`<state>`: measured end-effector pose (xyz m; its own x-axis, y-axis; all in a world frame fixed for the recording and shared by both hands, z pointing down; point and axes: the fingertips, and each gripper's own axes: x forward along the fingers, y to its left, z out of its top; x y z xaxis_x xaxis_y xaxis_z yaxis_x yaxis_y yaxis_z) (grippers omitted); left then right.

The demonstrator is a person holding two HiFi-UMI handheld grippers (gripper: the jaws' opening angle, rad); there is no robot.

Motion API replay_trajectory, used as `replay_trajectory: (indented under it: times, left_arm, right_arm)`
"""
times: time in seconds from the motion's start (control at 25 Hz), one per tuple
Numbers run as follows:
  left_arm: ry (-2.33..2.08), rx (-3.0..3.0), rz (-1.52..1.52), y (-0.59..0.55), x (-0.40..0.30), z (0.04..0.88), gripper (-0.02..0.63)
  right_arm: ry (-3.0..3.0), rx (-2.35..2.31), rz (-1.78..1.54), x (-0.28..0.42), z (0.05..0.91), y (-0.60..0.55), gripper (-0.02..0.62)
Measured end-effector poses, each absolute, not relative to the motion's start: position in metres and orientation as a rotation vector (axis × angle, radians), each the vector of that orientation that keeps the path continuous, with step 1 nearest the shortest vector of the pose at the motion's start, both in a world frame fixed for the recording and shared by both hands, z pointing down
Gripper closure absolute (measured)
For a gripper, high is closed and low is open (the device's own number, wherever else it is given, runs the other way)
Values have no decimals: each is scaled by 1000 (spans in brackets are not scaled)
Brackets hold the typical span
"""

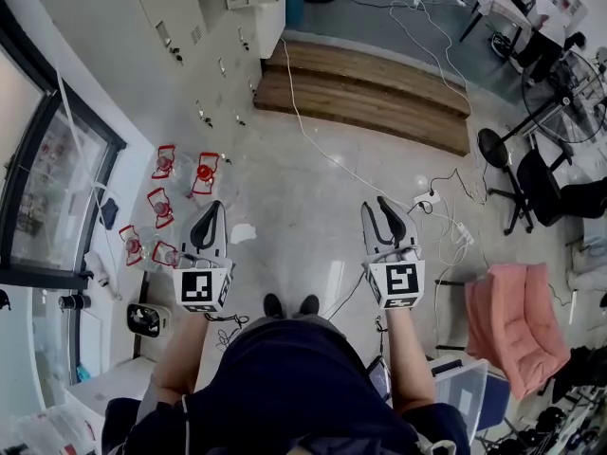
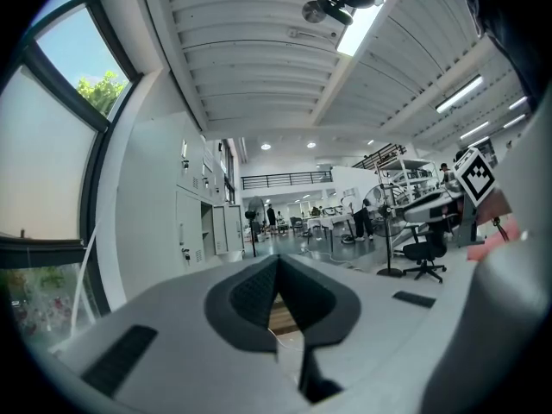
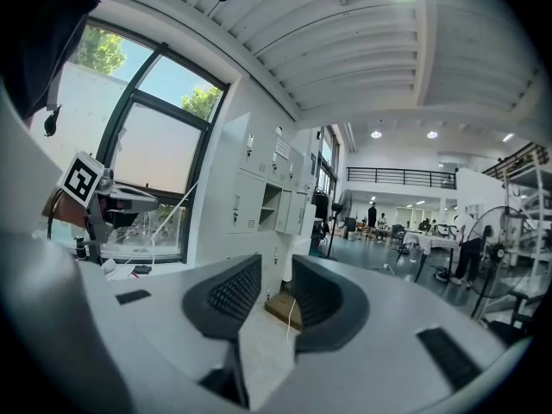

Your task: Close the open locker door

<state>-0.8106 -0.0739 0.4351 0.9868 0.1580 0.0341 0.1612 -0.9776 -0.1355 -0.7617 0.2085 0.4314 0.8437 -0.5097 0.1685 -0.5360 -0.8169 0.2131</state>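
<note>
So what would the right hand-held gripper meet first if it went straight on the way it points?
Nothing near: just floor, then probably the low brown wooden step beside the white metal lockers; depth is unclear.

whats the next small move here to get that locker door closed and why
Probably a step forward toward the lockers: the open locker door stands well ahead on the left, out of reach of both the left hand-held gripper, jaws shut, and the right hand-held gripper, jaws slightly apart. Both are empty.

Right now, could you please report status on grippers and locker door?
Left gripper shut, empty. Right gripper open, empty. Locker door open, ahead. White cable, wooden step in path.
</note>
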Motion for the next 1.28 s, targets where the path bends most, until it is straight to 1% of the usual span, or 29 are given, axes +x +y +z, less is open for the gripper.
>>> replay_trajectory:
  times: [0.04,0.16,0.2,0.24,0.28,0.4,0.48,0.6,0.64,0.72,1.04,1.28]
  left_arm:
    - [-245,-2994,-35,-74,-810,435,604]
    - [-259,-2991,-36,-77,-811,435,604]
    - [-267,-2990,-34,-78,-811,435,604]
    - [-275,-2990,-32,-79,-811,434,604]
    - [-283,-2990,-30,-80,-811,434,604]
    - [-320,-2991,-22,-86,-809,435,604]
    - [-351,-2991,-19,-90,-807,435,604]
    - [-398,-2986,-13,-95,-804,436,604]
    - [-410,-2984,-11,-97,-804,437,604]
    - [-424,-2983,-8,-100,-801,437,604]
    - [-463,-2997,-1,-102,-778,438,604]
    - [-462,-3009,-27,-85,-742,446,604]
  right_arm:
    - [-810,2766,150,-762,431,207,479]
    - [-849,2750,137,-763,428,202,393]
    - [-861,2737,137,-763,427,200,357]
    - [-870,2723,139,-764,427,198,297]
    - [-872,2715,142,-764,427,195,273]
    - [-872,2726,141,-763,424,188,247]
    - [-876,2740,128,-763,421,183,203]
    - [-877,2743,110,-761,418,174,180]
    - [-880,2742,101,-761,417,171,161]
    - [-887,2746,84,-759,416,166,152]
    - [-862,2764,135,-740,423,166,149]
    - [-863,2773,164,-695,430,189,133]
